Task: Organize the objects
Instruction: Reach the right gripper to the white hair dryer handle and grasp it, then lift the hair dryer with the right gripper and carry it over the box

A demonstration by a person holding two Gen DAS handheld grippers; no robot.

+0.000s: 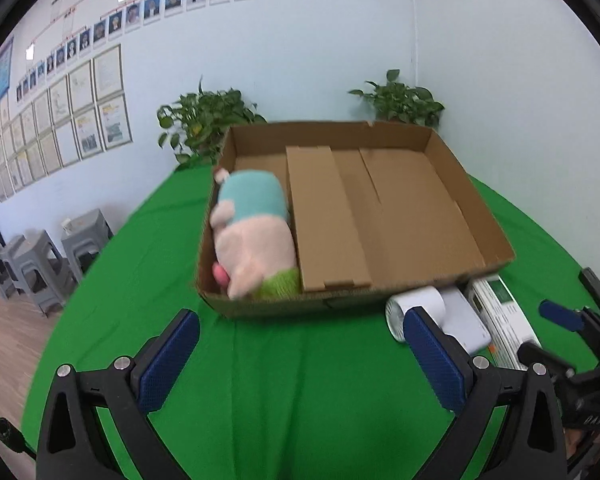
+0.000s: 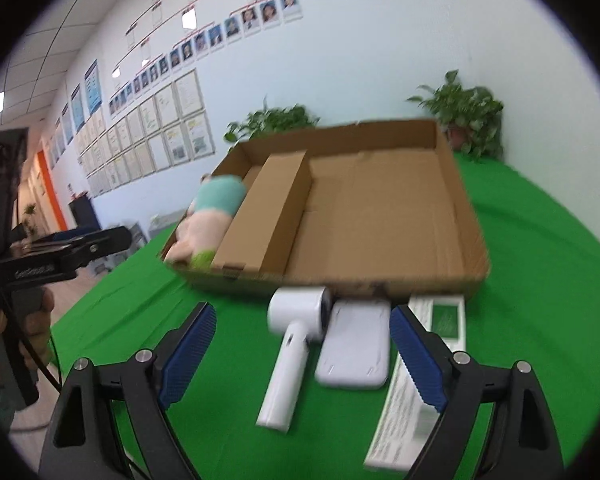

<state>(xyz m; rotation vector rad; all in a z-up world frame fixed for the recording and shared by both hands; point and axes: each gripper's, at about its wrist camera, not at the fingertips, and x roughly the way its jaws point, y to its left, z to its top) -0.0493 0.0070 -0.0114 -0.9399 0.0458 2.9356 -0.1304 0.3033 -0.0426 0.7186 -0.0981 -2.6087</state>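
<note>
A shallow open brown cardboard box point(image 1: 452, 184) sits on a table draped in bright green cloth point(image 1: 148, 264). Inside the box, against its left wall, lies a soft plush toy in pink, pale blue and green point(image 1: 254, 236), touching a long closed brown carton point(image 1: 324, 220) on its right.

Only the right wrist view shows the whole row just in front of the box: a white handheld fan with a round head and long handle point(image 2: 292, 344), a flat white rounded-corner slab point(image 2: 354, 346) beside it, and a long white and green printed packet point(image 2: 424, 364) to the right. The left wrist view catches only their near ends.

The left gripper point(image 1: 300, 360) tilts downward in front of the box, blue-padded jaws spread wide over bare cloth. The right gripper point(image 2: 302, 356) also tilts downward, jaws wide apart, with the fan handle and slab between them, untouched. A hand point(image 2: 4, 332) grips the left tool's handle.
</note>
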